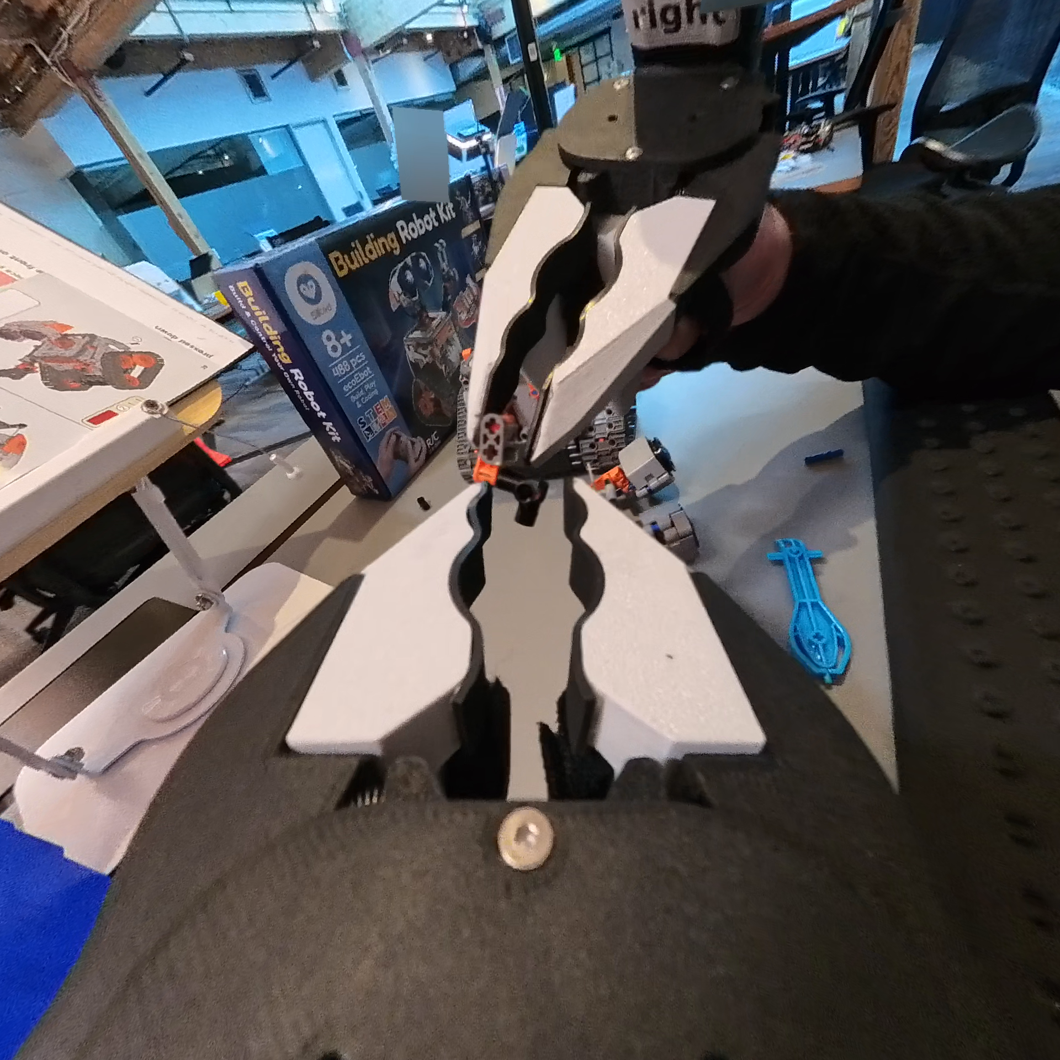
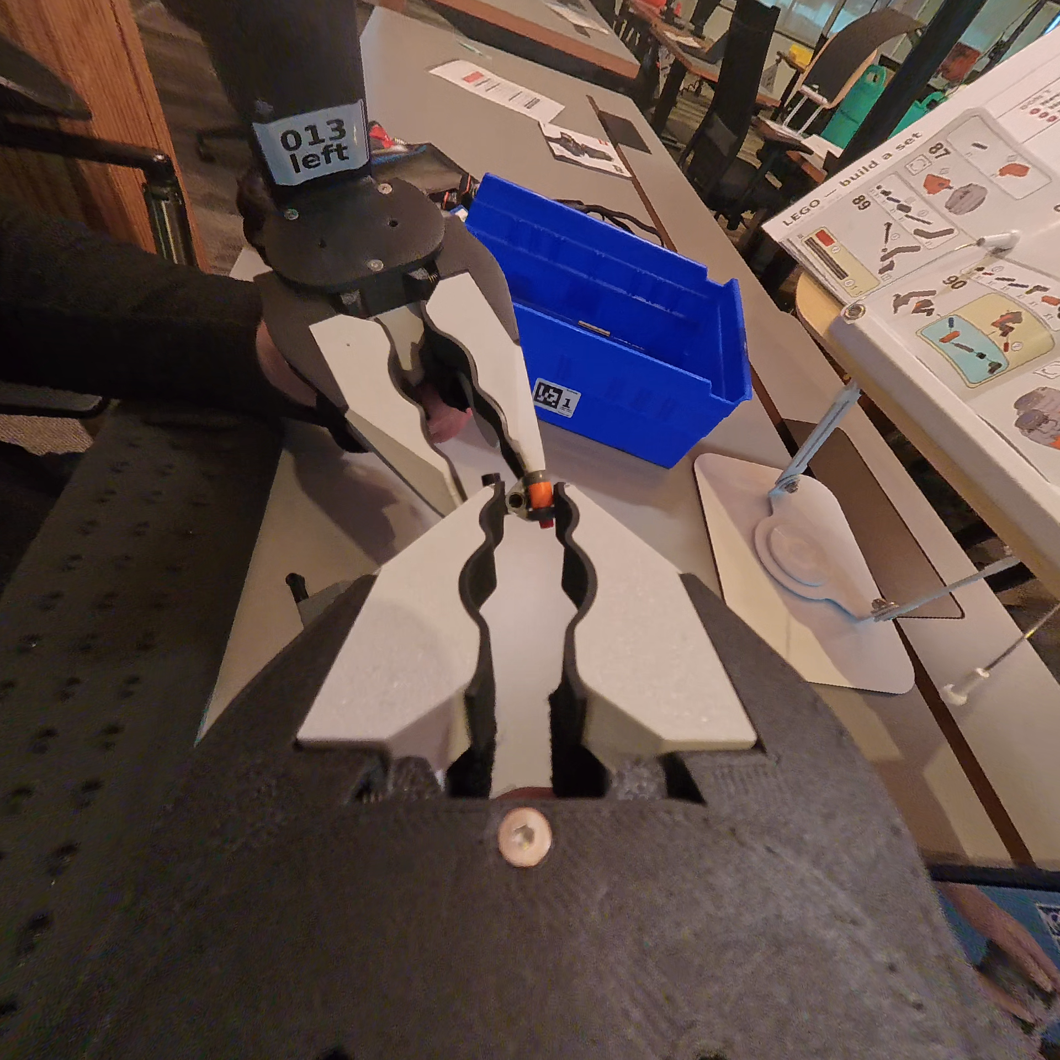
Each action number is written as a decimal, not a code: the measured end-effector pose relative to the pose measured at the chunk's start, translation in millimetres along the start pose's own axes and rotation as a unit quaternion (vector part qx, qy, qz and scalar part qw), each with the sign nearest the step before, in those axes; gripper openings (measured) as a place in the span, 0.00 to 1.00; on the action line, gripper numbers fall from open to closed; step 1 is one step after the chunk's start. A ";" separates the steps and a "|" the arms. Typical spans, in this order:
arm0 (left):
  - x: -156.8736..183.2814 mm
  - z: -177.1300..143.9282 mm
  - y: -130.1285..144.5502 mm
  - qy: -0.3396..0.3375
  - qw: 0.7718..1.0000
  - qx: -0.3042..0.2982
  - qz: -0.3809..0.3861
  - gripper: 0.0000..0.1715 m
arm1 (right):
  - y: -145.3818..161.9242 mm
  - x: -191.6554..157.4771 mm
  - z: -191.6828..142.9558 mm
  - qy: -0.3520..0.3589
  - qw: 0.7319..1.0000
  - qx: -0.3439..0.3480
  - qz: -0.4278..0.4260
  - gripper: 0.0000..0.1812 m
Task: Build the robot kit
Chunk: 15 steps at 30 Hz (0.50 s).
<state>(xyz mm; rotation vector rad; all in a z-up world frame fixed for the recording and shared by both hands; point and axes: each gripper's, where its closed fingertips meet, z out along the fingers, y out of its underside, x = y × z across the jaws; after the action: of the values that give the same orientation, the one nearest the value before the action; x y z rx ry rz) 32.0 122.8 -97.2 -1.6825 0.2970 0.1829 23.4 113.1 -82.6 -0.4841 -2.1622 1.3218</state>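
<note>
A grey table point(image 2: 573, 143) runs through an open workroom with chairs and other desks behind. An instruction booklet point(image 2: 975, 258) with printed pictures and numbered steps sits tilted on a wire stand at one side. A blue bin point(image 2: 631, 367) bearing a small black-and-white code sticker stands on the table, and a dark blue toy box point(image 1: 367, 355) with printed lettering stands upright near a half-built tracked model point(image 1: 602, 441). A blue plastic tool point(image 1: 814, 614) lies flat, well apart from the model.

The right gripper point(image 2: 525, 505), tagged with a white label, has its 2 fingers pinched on a small grey and orange brick assembly point(image 1: 493, 447), held above the table. The left gripper point(image 1: 525, 493), also labelled, meets it tip to tip, its fingers slightly parted around a small black connector point(image 1: 525, 496) that touches the assembly's lower end.
</note>
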 end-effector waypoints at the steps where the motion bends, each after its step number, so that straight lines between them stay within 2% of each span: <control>1: 0.3 0.7 1.5 -0.002 1.000 -0.004 0.003 0.11 | 0.2 -0.8 0.1 -0.001 1.000 -0.002 -0.003 0.09; 6: 0.7 1.4 4.3 -0.005 1.000 -0.013 0.013 0.10 | 1.6 -1.3 -0.4 -0.005 1.000 -0.008 -0.003 0.09; 8: 0.8 0.8 5.7 -0.003 1.000 -0.015 0.014 0.06 | 1.1 -1.8 -1.6 -0.011 1.000 -0.007 0.003 0.09; 15: 4.2 -0.9 3.3 0.014 1.000 -0.004 0.012 0.06 | -1.2 -5.1 -4.3 -0.045 0.998 0.007 0.046 0.09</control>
<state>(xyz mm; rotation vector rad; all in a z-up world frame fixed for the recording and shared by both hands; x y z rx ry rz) 35.0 121.1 -101.4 -1.6901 0.3378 0.1790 30.0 112.7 -81.4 -0.5332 -2.2269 1.4325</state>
